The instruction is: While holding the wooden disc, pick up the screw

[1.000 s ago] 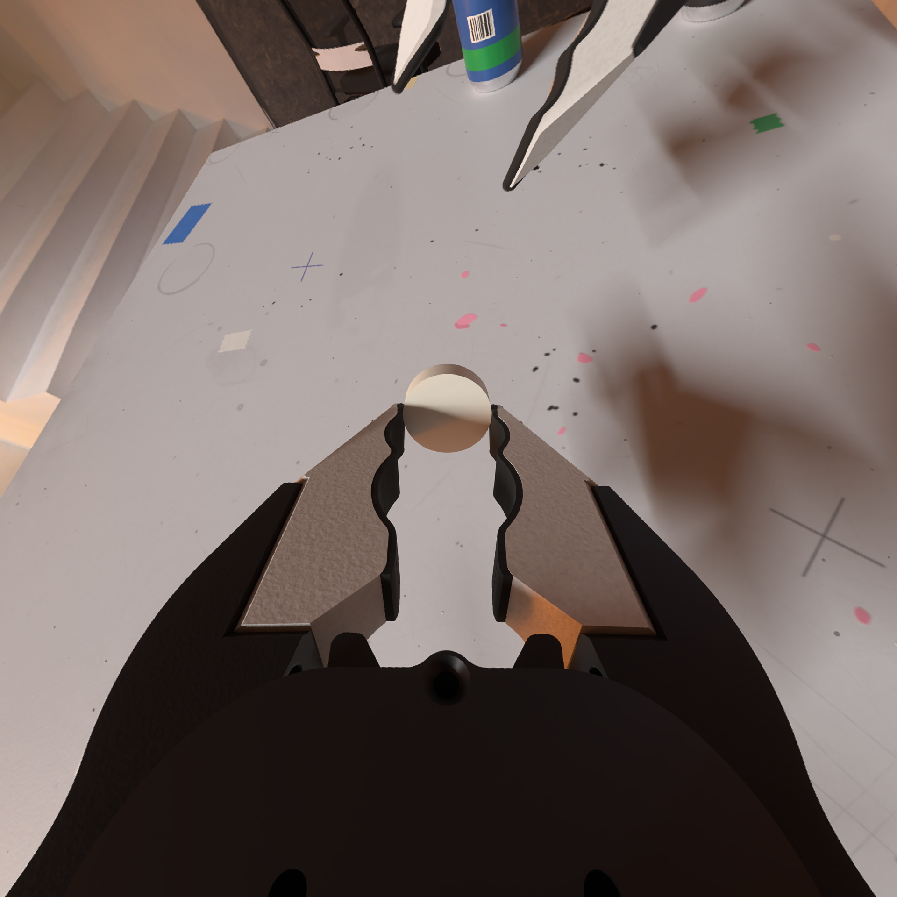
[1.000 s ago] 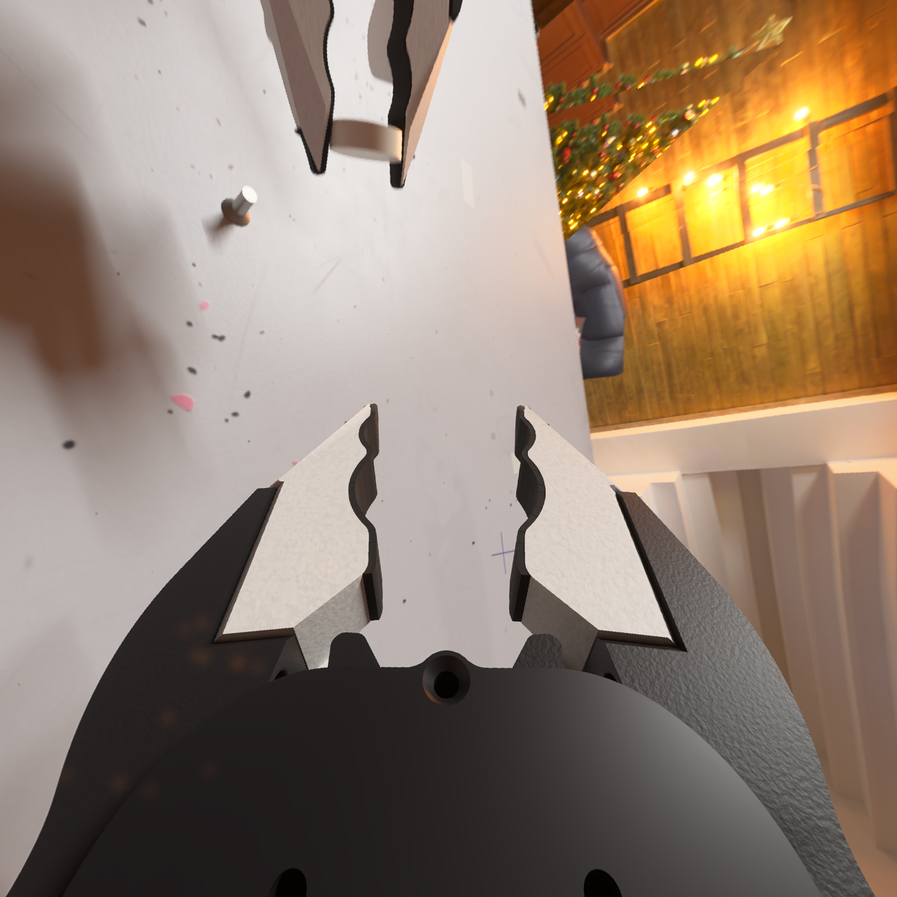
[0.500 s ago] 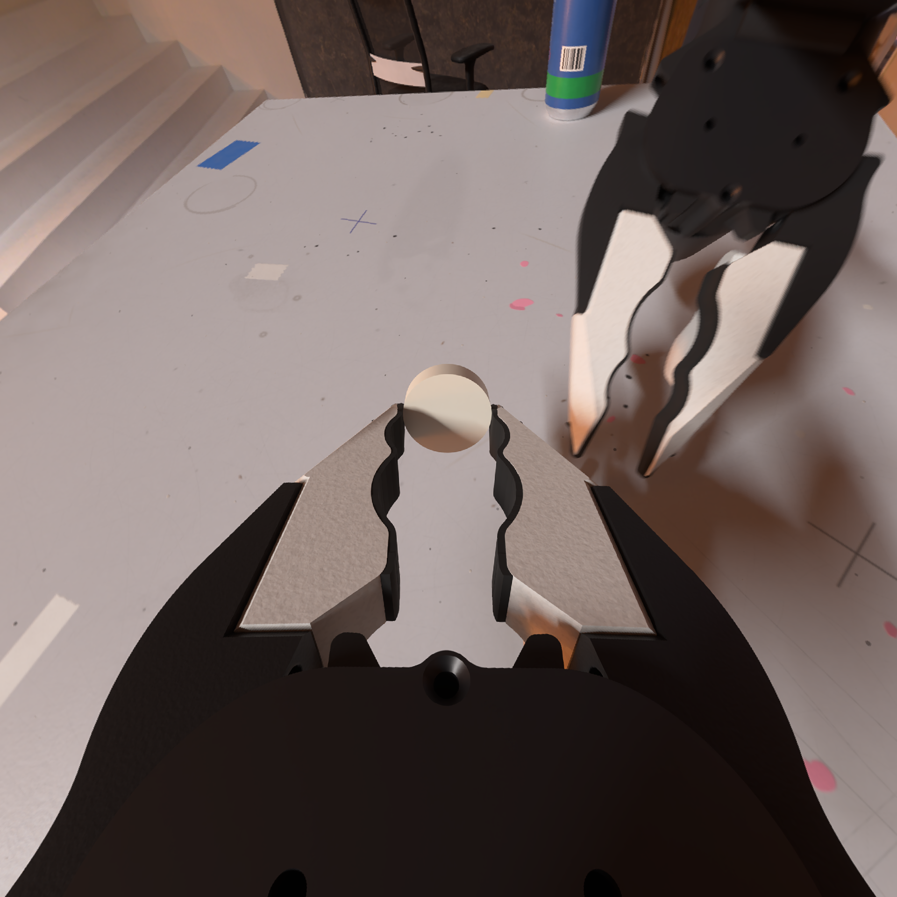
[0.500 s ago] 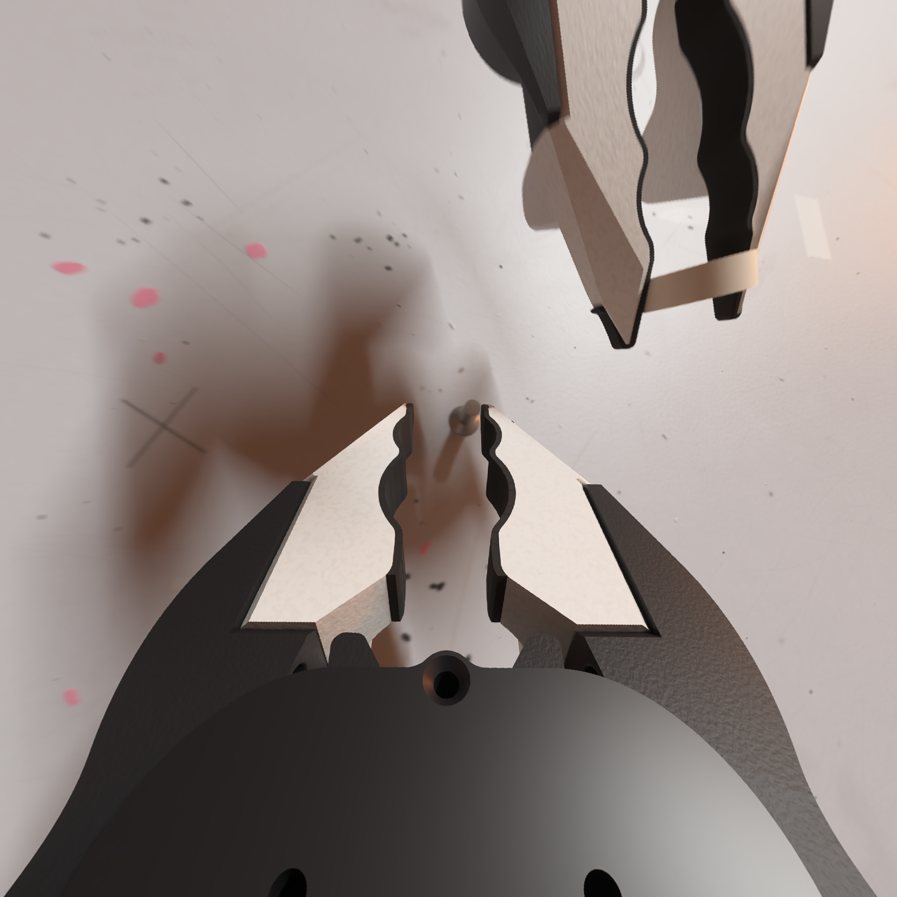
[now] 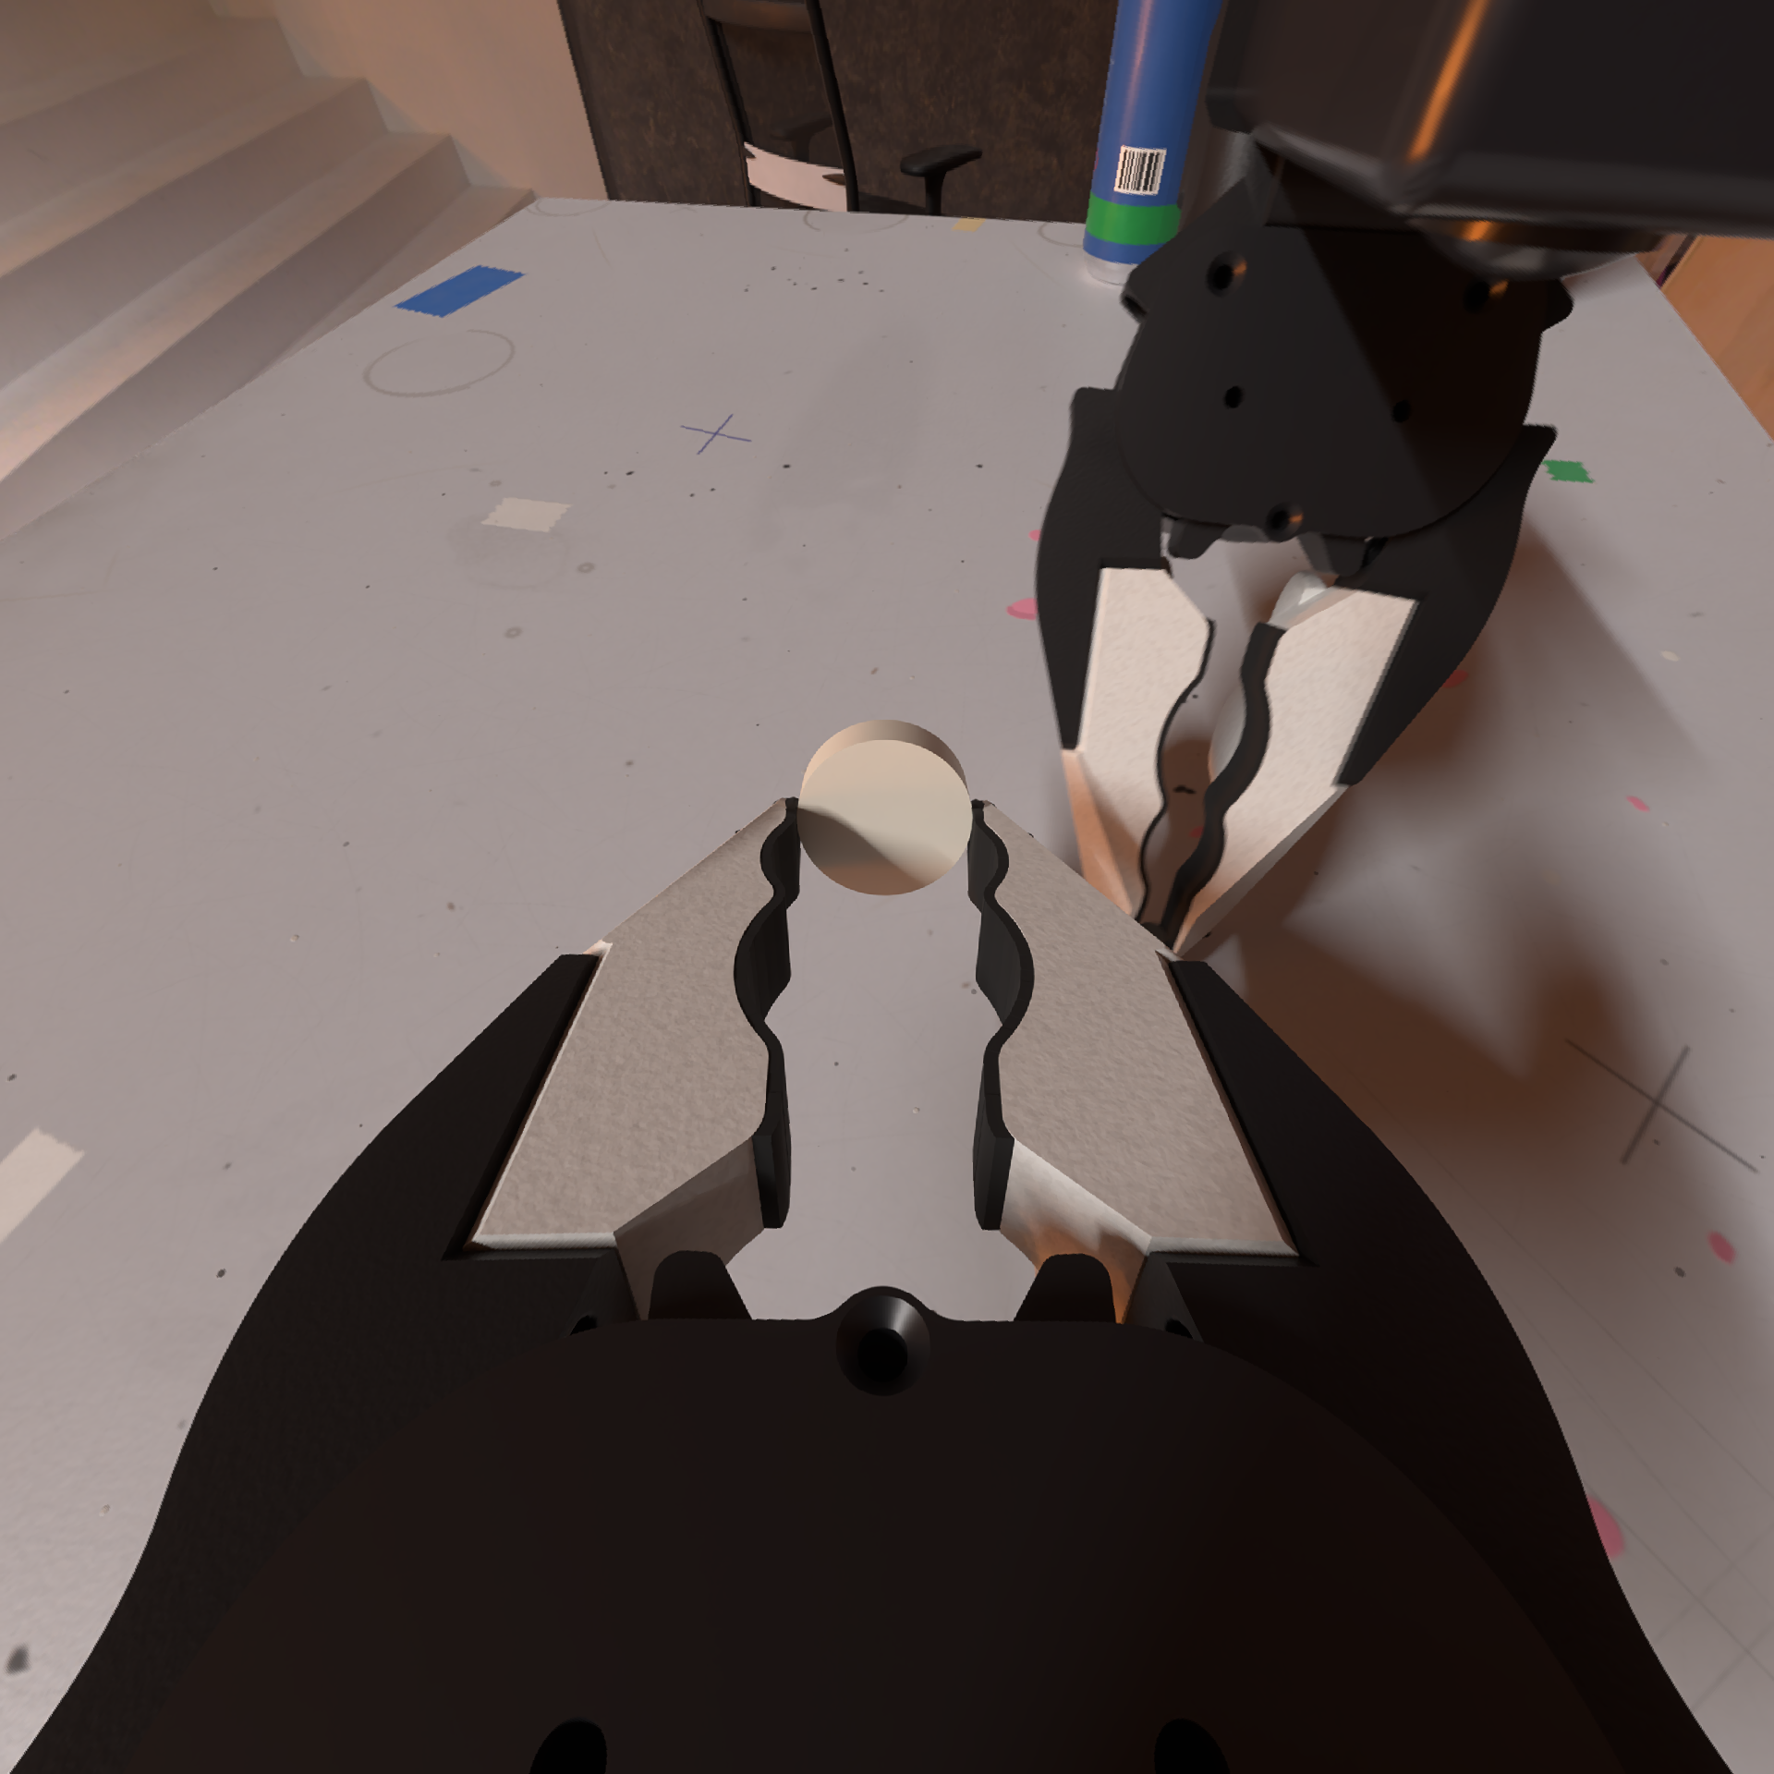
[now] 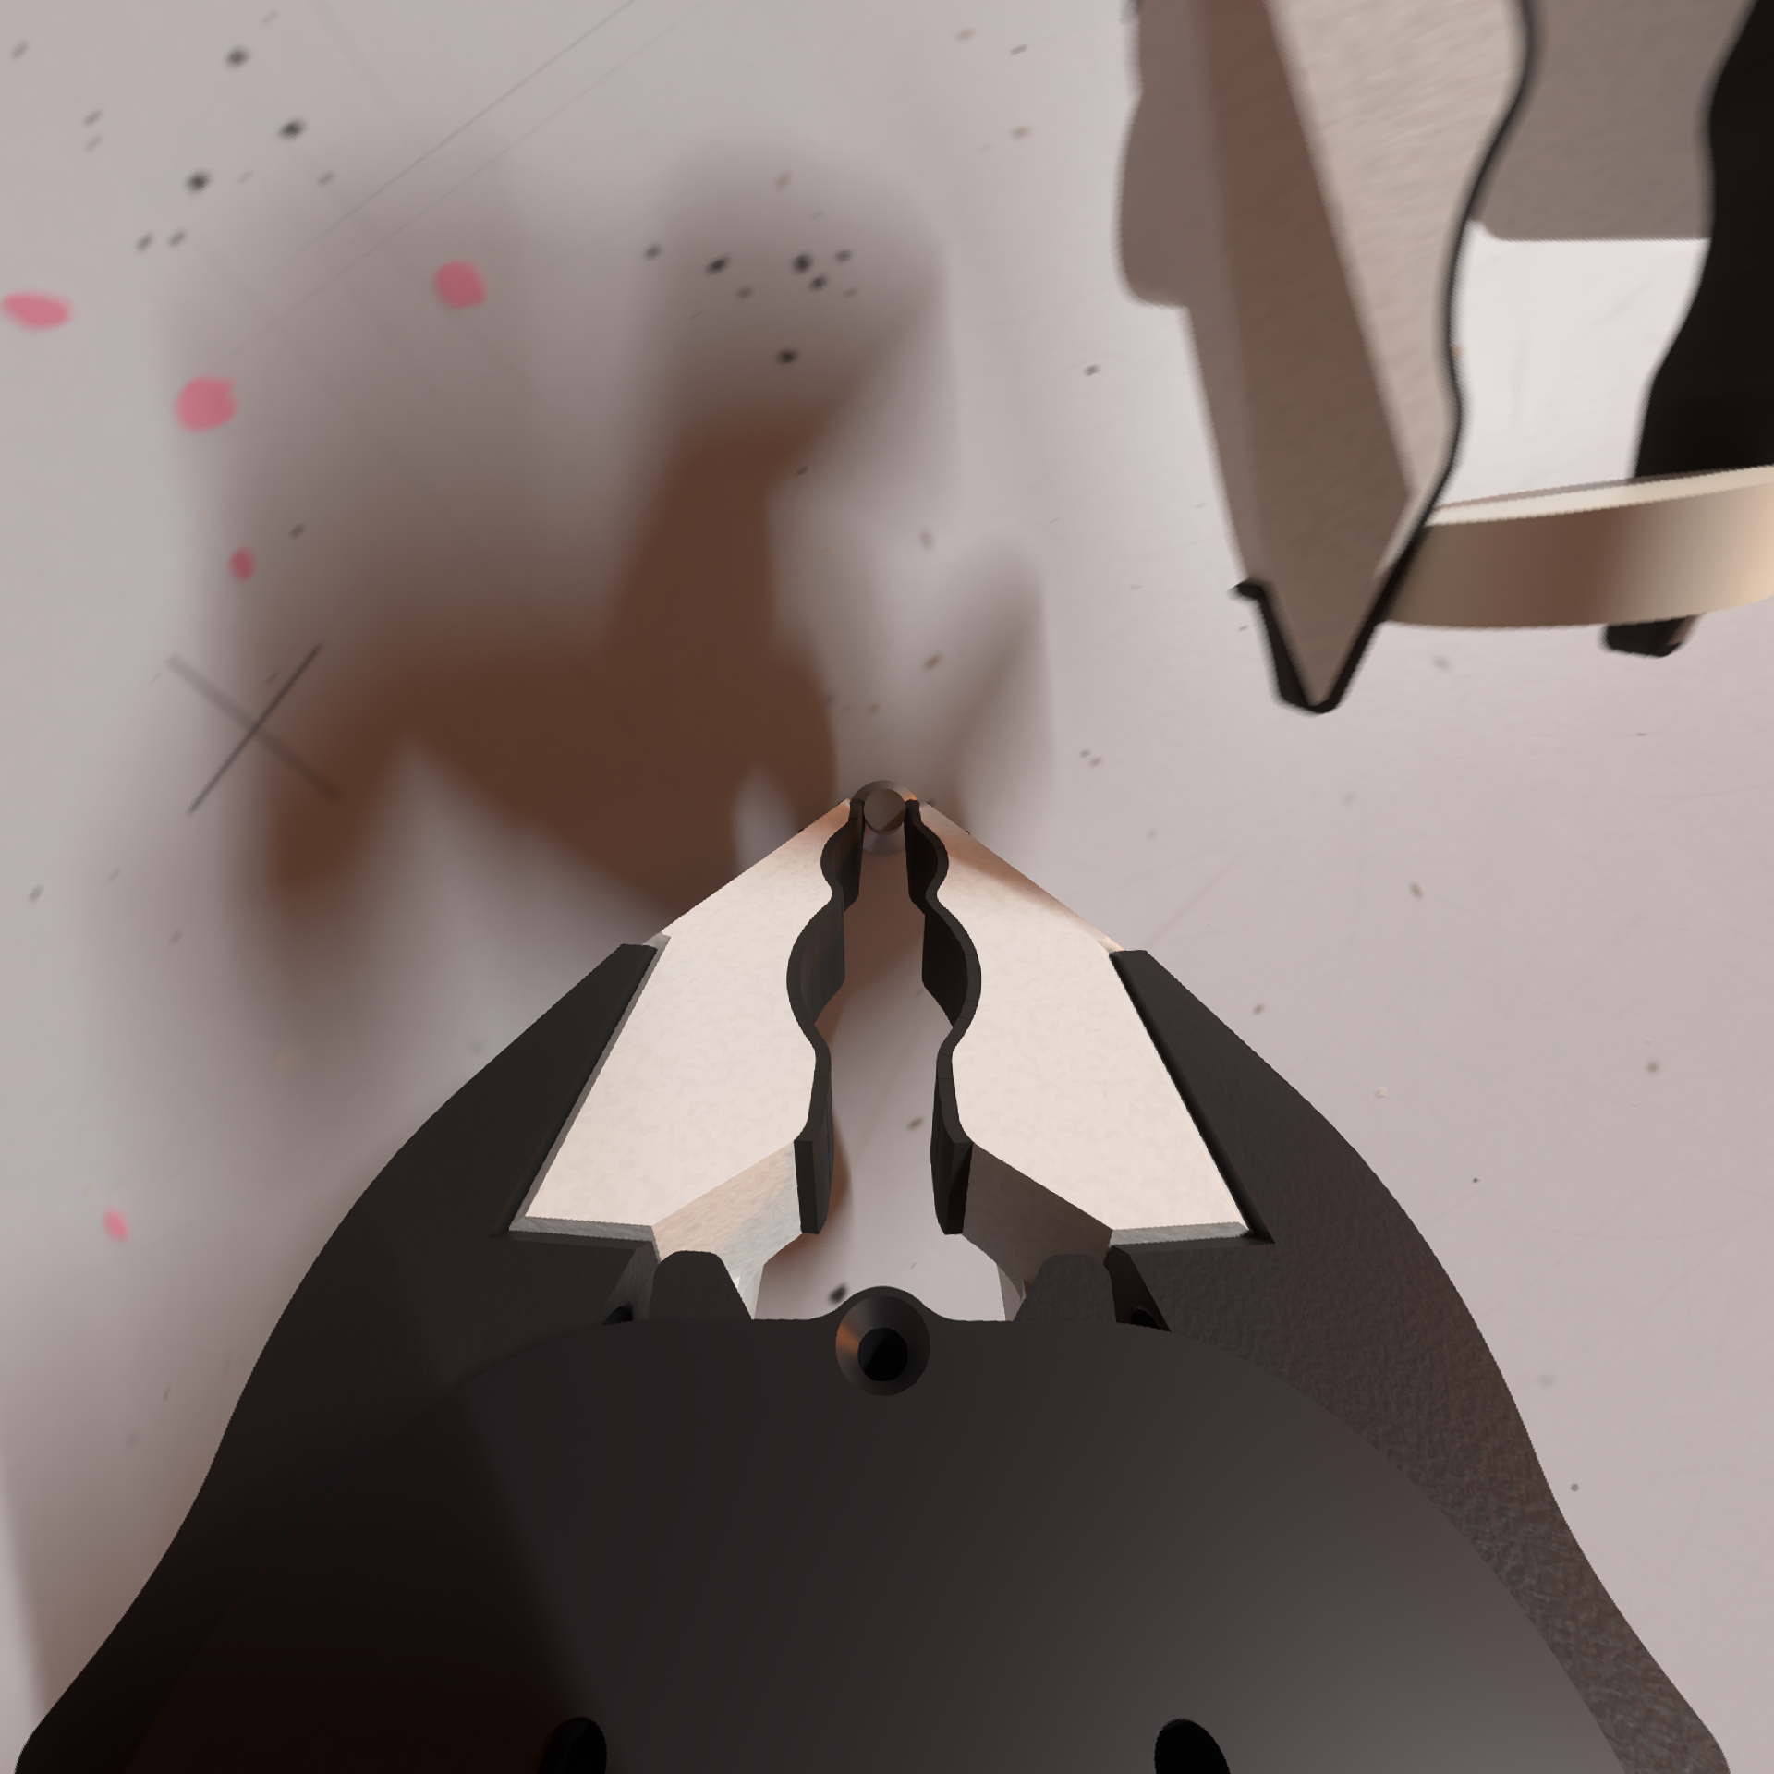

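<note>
The right gripper [image 6: 884, 814] pinches the small grey screw [image 6: 882, 811] between its fingertips, close above the paint-flecked white table [image 6: 1440, 960]. Far right, the left gripper [image 6: 1498, 614] grips the wooden disc [image 6: 1584, 562] edge-on, clear of the table.

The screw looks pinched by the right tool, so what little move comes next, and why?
Probably a slow lift straight up. The right tool has its fingertips closed on the screw just above the table, while the left tool holds the wooden disc off to the side, so nothing blocks the way up.
</note>
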